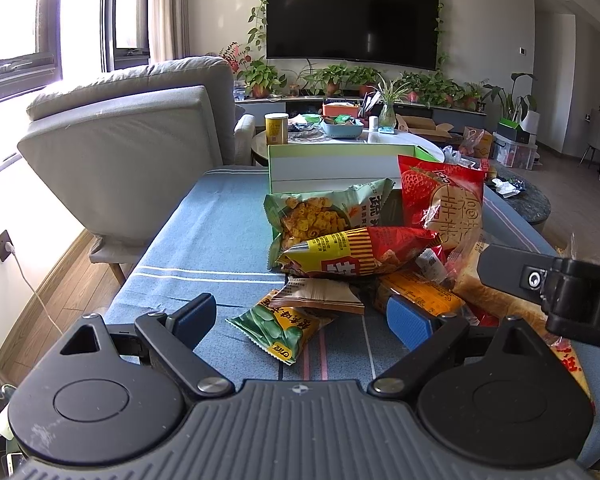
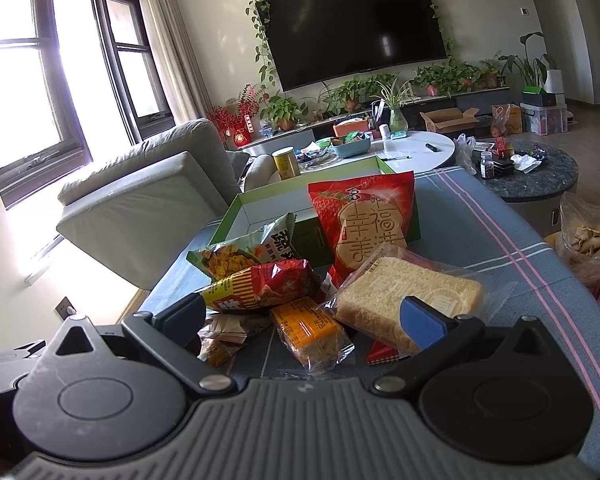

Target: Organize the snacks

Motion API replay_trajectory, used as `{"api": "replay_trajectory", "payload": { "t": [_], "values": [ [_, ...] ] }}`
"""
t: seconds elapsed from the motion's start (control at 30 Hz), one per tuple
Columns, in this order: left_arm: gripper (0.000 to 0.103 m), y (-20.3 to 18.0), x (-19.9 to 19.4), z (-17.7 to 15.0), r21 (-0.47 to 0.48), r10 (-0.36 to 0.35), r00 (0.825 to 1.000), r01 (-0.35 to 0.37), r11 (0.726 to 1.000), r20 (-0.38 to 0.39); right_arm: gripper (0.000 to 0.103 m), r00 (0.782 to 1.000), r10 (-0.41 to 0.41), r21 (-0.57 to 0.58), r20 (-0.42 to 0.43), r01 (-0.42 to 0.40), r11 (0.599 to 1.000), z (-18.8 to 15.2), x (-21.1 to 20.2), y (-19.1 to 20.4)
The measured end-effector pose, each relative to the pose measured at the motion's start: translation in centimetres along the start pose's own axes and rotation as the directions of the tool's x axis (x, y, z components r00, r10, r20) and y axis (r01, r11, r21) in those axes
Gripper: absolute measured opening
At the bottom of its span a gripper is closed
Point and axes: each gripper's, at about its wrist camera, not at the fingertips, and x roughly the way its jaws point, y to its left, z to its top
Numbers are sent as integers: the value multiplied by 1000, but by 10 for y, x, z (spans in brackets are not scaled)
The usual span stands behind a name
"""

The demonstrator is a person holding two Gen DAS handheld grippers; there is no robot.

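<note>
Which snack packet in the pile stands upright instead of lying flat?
The red strawberry packet, printed with a big round biscuit, leans upright against the green box. The other packets, including the clear-wrapped bread, lie flat on the blue cloth.

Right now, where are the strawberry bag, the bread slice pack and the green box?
strawberry bag [image 2: 364, 216]: right wrist view, on the biscuit picture on its front.
bread slice pack [image 2: 400, 288]: right wrist view, on the top face of the bread.
green box [image 1: 332, 168]: left wrist view, on its white inner wall.
</note>
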Motion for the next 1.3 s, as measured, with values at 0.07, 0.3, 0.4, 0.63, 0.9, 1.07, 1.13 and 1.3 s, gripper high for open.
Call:
{"api": "replay_trajectory", "payload": {
  "t": [0.07,0.3,0.4,0.63,0.9,1.07,1.13,1.3],
  "values": [
    [92,0,0,0,0,0,1000,0,1000,0,68,1000,0,0,0,0,1000,0,0,0],
    [92,0,0,0,0,0,1000,0,1000,0,68,1000,0,0,0,0,1000,0,0,0],
    [92,0,0,0,1,0,1000,0,1000,0,68,1000,0,0,0,0,1000,0,0,0],
    [92,0,1,0,-4,3,1000,-3,1000,0,68,1000,0,-1,-1,0,1000,0,0,0],
    [92,1,3,0,-8,4,1000,-4,1000,0,68,1000,1,-3,-1,-1,1000,-1,0,1],
    [92,5,2,2,-12,11,1000,-11,1000,-1,68,1000,1,-3,-1,-1,1000,-1,0,1],
    [92,5,2,3,-13,15,1000,-15,1000,0,68,1000,2,-3,-2,-2,1000,-1,0,1],
    [92,7,2,3,-13,18,1000,-18,1000,-1,68,1000,1,-14,-4,-1,1000,-1,1,3]
  ]
}}
